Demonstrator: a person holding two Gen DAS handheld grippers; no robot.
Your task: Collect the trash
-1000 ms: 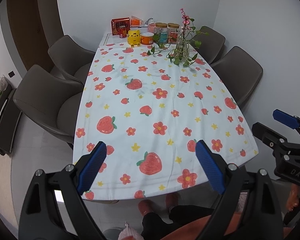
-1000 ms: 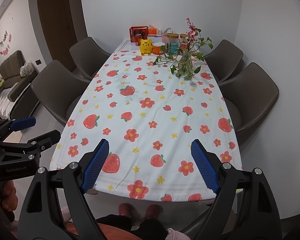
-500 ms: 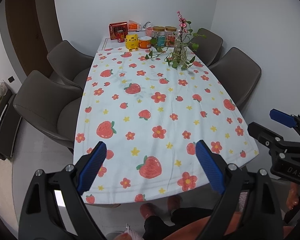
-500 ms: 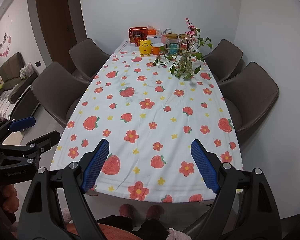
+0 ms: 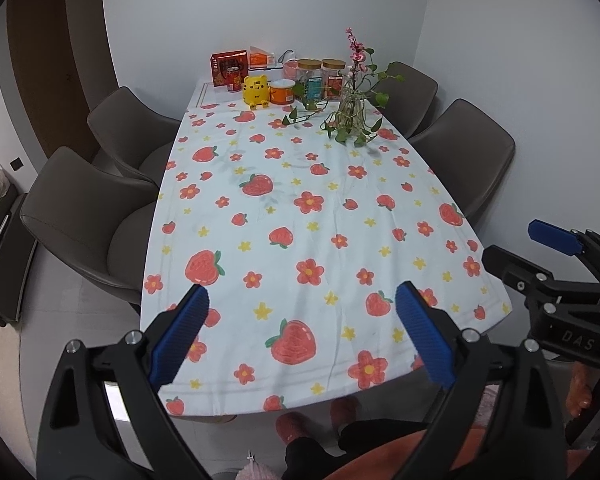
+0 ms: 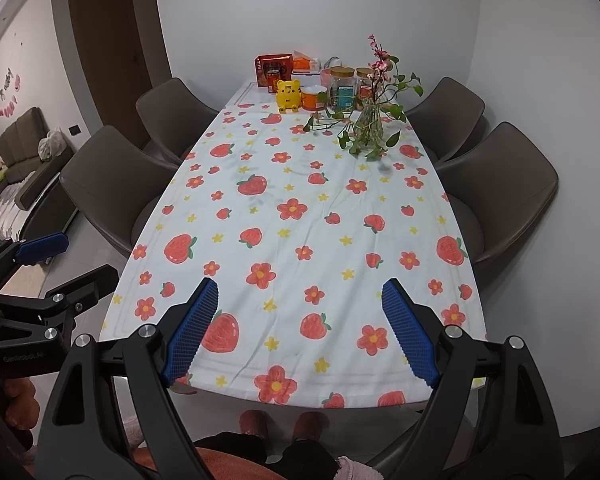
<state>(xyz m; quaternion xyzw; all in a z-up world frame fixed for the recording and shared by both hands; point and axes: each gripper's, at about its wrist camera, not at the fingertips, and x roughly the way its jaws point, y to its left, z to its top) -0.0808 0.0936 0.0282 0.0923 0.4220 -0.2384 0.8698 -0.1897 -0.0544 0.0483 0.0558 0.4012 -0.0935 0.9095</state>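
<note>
A long table with a strawberry-and-flower cloth (image 5: 308, 240) (image 6: 300, 240) stretches away from me. I see no loose trash on the cloth. My left gripper (image 5: 302, 334) is open and empty, held above the table's near end; it also shows at the left of the right wrist view (image 6: 56, 264). My right gripper (image 6: 300, 328) is open and empty, also above the near end; it also shows at the right of the left wrist view (image 5: 532, 248).
At the far end stand a red box (image 5: 228, 66), a soda can (image 5: 233, 79), a yellow tiger figure (image 5: 256, 90), an orange tub (image 5: 283, 92), two jars (image 5: 322, 78) and a glass vase with vines (image 5: 352, 110). Brown chairs (image 5: 84, 208) (image 6: 496, 196) line both sides.
Both grippers have drawn back and risen slightly, so the table's near edge sits higher in both views. Both stay open.
</note>
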